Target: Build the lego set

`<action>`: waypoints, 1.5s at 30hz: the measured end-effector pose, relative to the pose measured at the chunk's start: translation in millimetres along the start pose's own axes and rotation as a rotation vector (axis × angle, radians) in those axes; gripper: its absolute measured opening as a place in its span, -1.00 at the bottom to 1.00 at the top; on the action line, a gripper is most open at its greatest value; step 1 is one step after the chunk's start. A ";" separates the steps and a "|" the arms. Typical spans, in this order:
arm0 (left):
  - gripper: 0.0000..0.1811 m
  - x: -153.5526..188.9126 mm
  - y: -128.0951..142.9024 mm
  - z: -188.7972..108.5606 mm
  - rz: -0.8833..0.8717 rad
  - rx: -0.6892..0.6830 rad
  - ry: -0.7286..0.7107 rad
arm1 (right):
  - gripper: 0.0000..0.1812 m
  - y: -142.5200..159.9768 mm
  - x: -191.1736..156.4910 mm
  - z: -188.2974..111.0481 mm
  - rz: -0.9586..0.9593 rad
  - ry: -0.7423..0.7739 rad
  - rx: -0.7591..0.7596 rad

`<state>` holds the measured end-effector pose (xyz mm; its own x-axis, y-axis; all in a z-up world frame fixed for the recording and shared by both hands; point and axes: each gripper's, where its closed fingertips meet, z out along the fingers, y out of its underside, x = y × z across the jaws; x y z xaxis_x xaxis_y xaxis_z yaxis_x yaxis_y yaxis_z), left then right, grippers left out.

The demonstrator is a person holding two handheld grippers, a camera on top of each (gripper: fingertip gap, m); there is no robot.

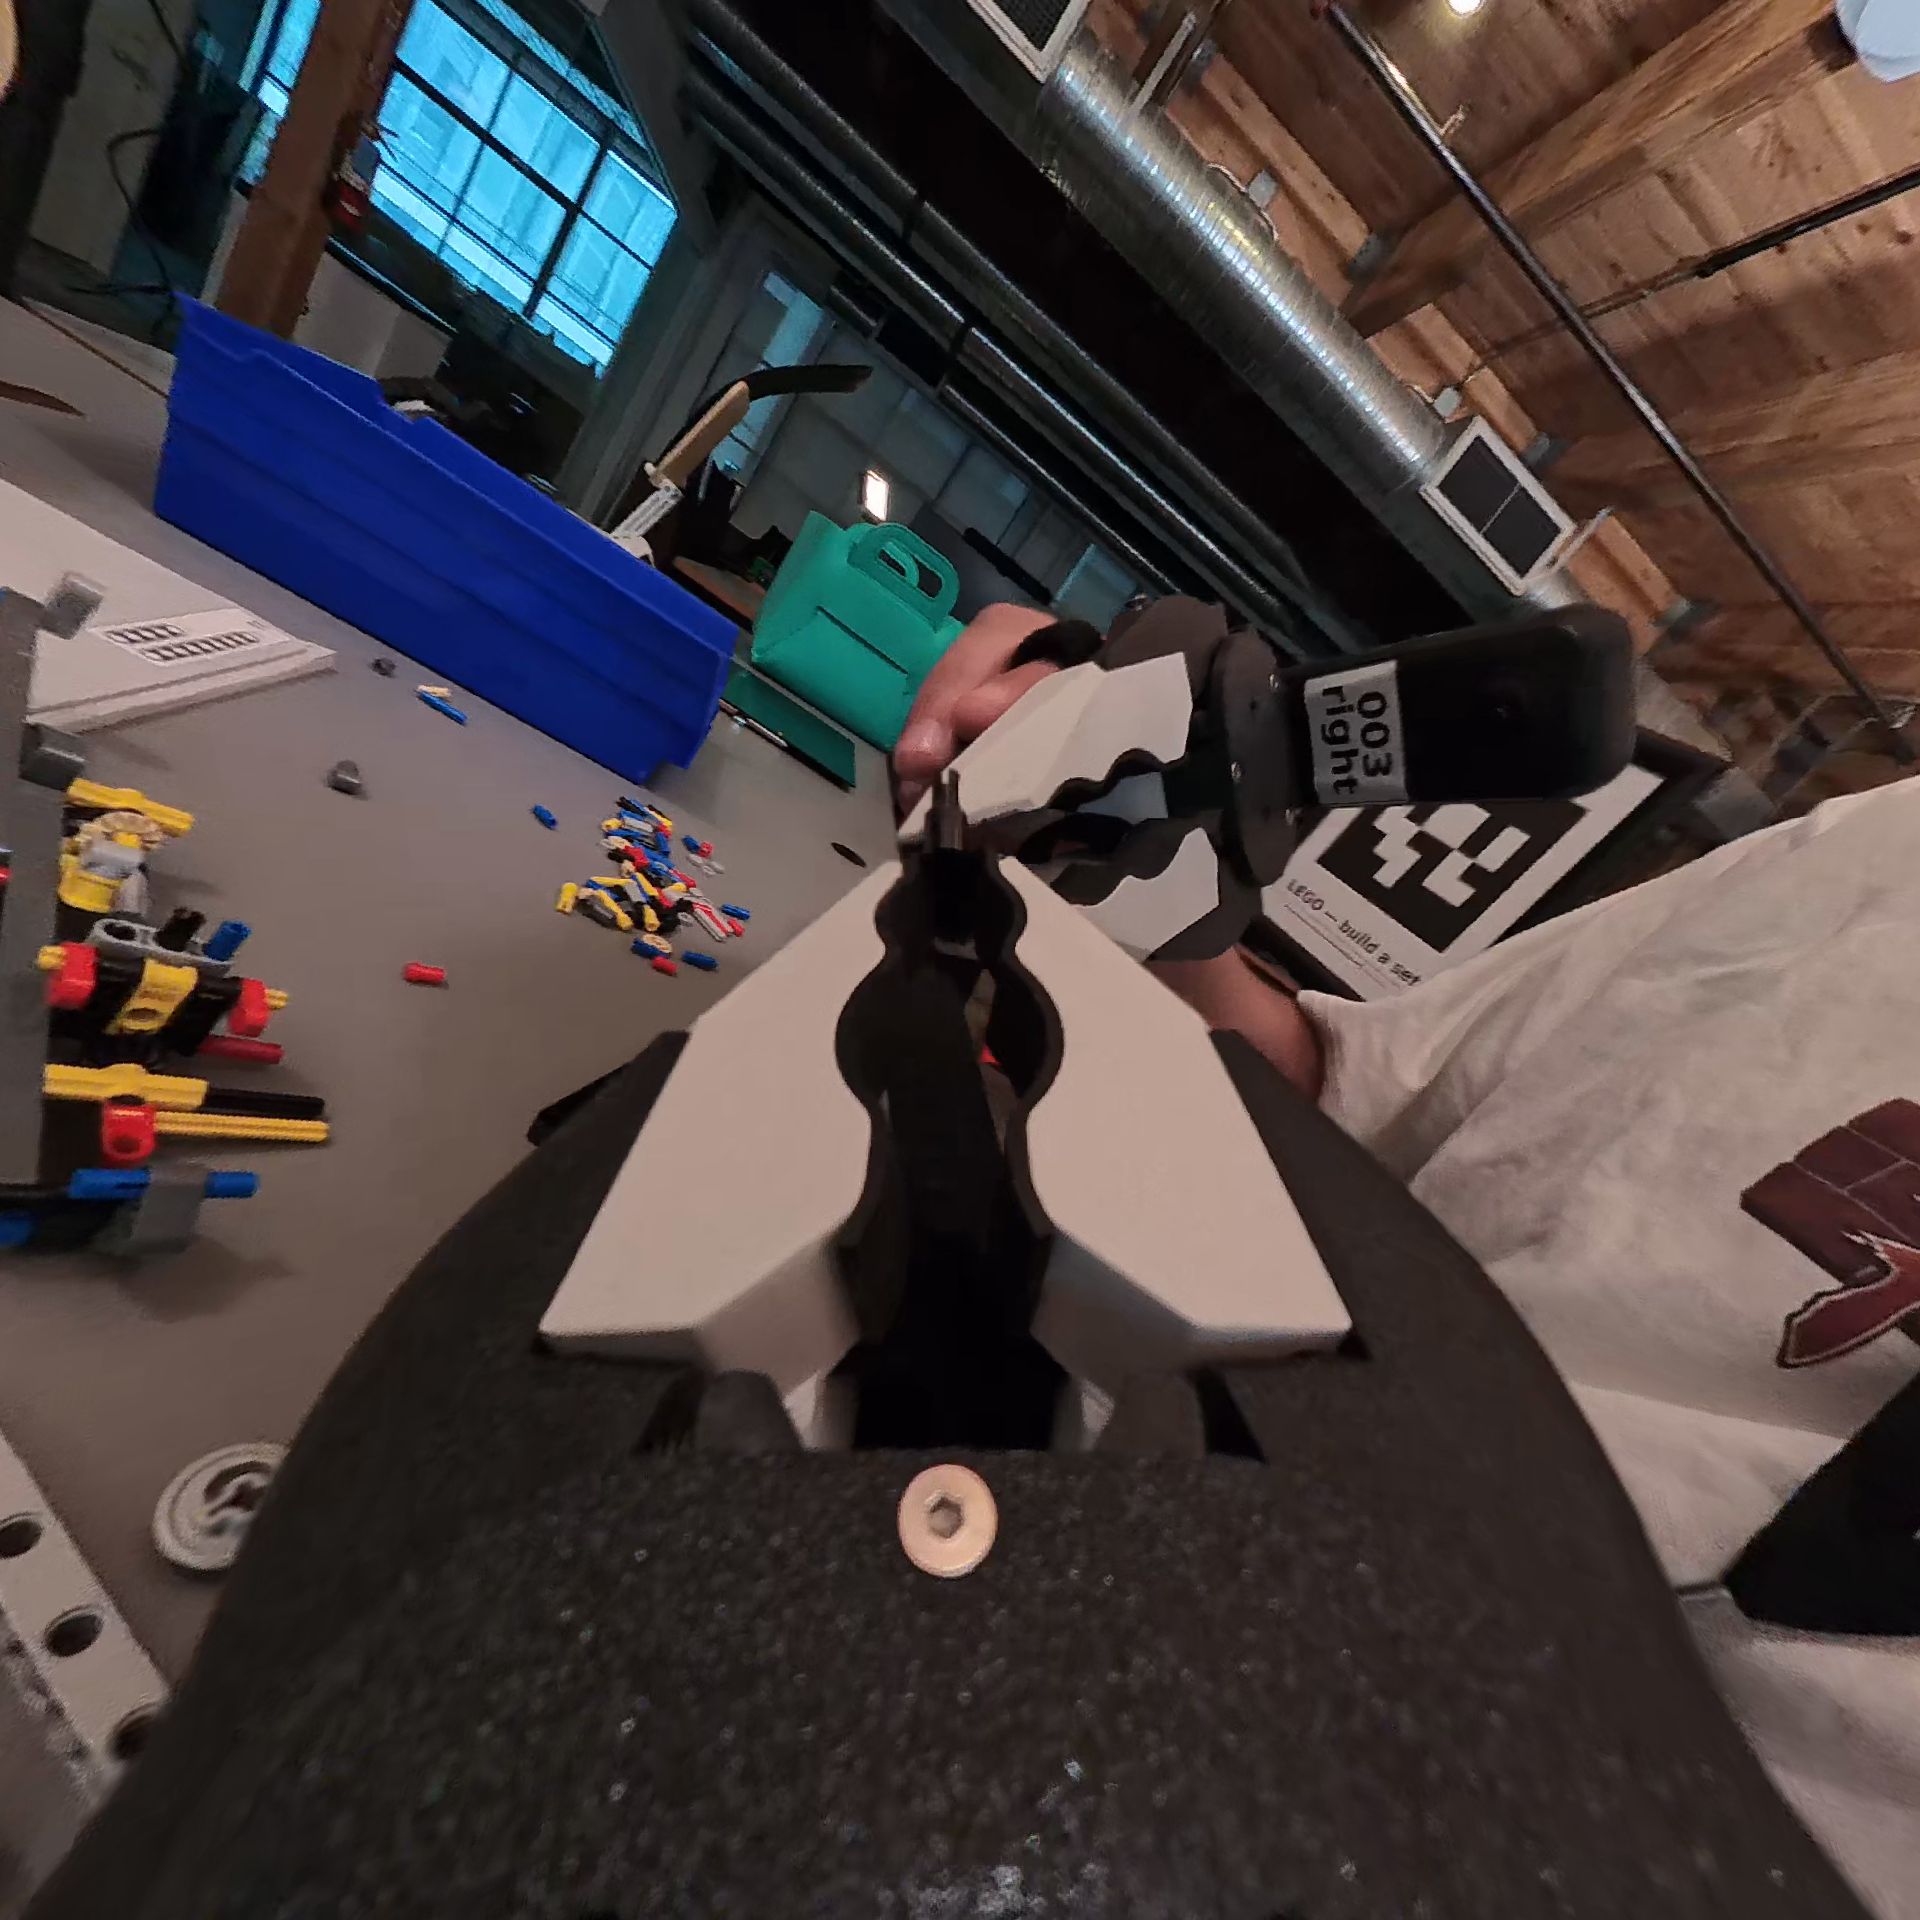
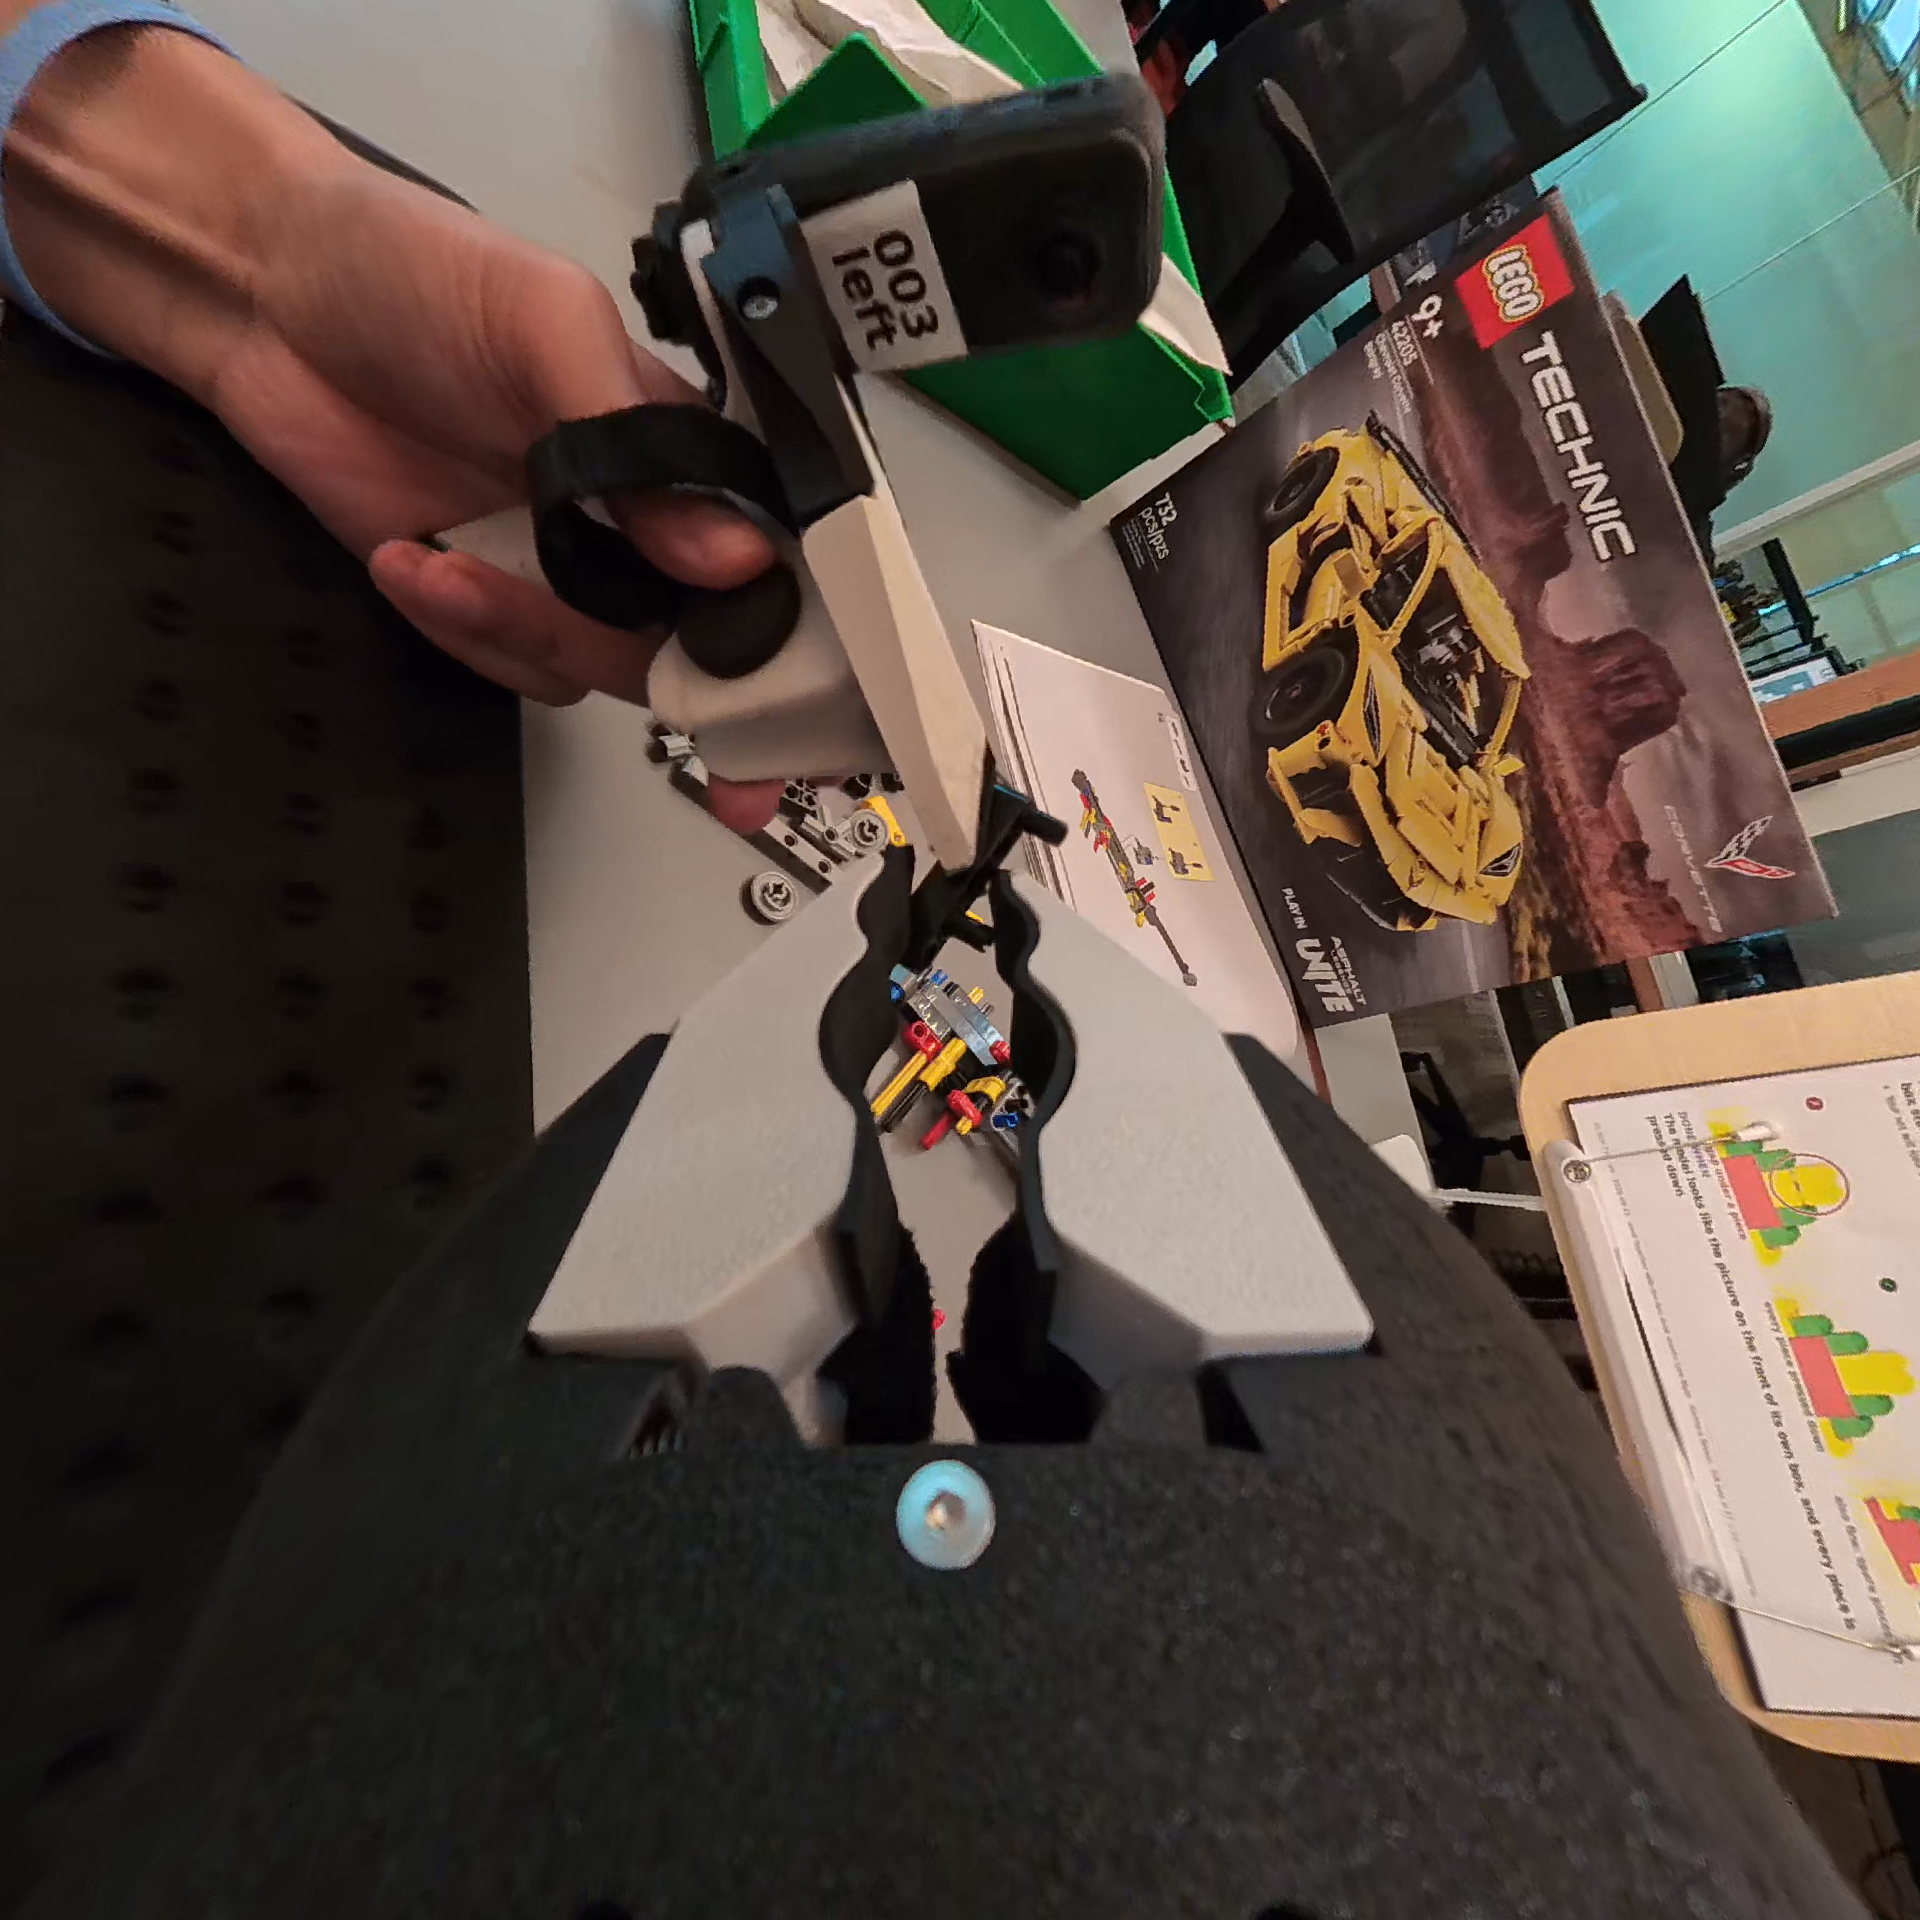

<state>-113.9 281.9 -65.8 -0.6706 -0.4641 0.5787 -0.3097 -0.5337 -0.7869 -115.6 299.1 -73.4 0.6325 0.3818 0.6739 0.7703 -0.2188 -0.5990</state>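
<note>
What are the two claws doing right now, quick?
Left claw: closed on a small black plastic lego pin.
Right claw: closed on a small black plastic lego piece.

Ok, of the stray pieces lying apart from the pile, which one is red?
The red pin lying alone on the table between the loose pile and the partial build. The other strays are blue, grey or tan.
</note>
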 end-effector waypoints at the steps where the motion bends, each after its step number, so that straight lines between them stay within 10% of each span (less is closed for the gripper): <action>1: -0.94 -0.5 -0.7 -0.3 0.018 0.005 -0.014 | -0.84 -0.3 0.5 0.3 0.008 0.000 0.007; 27: -0.93 -25.3 -6.8 -2.4 -0.038 0.073 -0.143 | -0.90 16.2 10.1 15.0 -0.001 0.122 -0.095; 33: -0.93 -26.2 -16.5 -14.8 0.005 0.102 -0.178 | -0.85 9.6 5.5 -2.0 0.279 -0.045 0.011; 39: -0.93 -34.6 -17.2 -25.0 0.118 0.058 -0.298 | -0.71 119.9 -18.6 -24.5 0.565 -0.304 -0.312; 45: -0.93 -35.2 -7.1 -17.3 0.175 -0.008 -0.328 | -0.69 141.4 -51.1 -3.9 0.542 -0.431 -0.404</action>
<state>-99.7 314.2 -84.3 -0.4624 -0.7505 0.4721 -0.2153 -0.4214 -0.8809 -38.7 245.2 -190.9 0.9037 0.4242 0.0581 0.3866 -0.7502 -0.5364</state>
